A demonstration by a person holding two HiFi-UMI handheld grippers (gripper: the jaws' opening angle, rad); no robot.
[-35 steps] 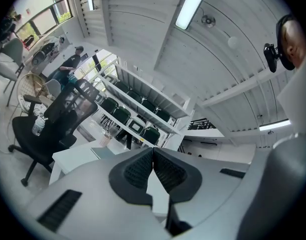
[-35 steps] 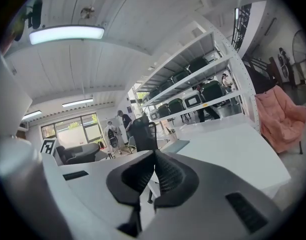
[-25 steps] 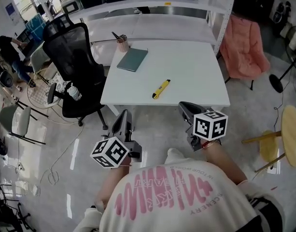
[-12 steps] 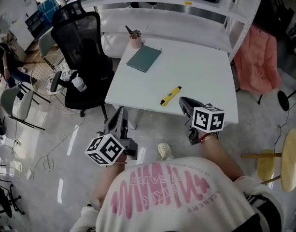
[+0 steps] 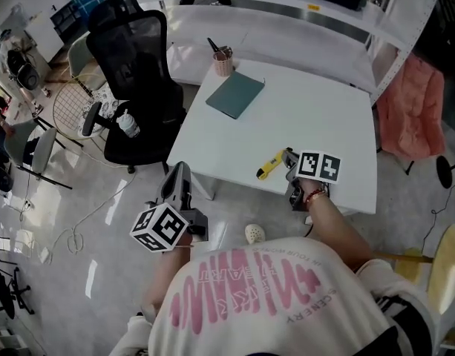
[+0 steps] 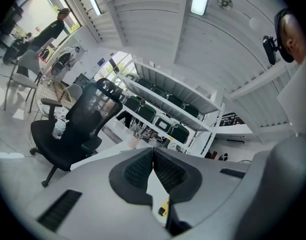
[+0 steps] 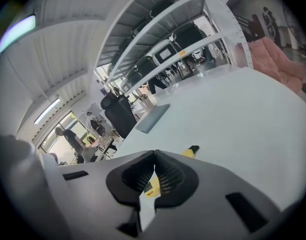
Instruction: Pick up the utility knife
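When going for the utility knife (image 5: 270, 165), leave the left gripper (image 5: 180, 170) parked nearest of all, low over the floor (image 5: 79, 199) and short of the table (image 5: 316, 117), pads pressed together on nothing; no call for it in a one-handed lift. Next out, at the table's near edge: right gripper (image 5: 288, 154), likewise closed tip to tip and empty, with only a sliver of yellow showing behind the gap below the pads. Part those jaws before descending, wide enough to clear the handle. Roll the wrist to set the pads across the knife's narrow width, square to its length. Aim for mid-handle, away from either end. Lower until brushing the tabletop, given so little height to catch on so flat a body, and squeeze only with a pad on each side. Lift straight up rather than dragging toward the edge close by.

Just beyond the right gripper's tips: knife lying flat on the white top, close to the near edge, well apart from everything else. Long axis diagonal in the head view, running near-left to far-right, oblique to the table edge. Black tip at the farther end in the right gripper view; cannot tell blade end from butt. Farther back, teal notebook (image 5: 235, 95) and pen cup (image 5: 223, 65) by the far-left corner, clear of the reach.
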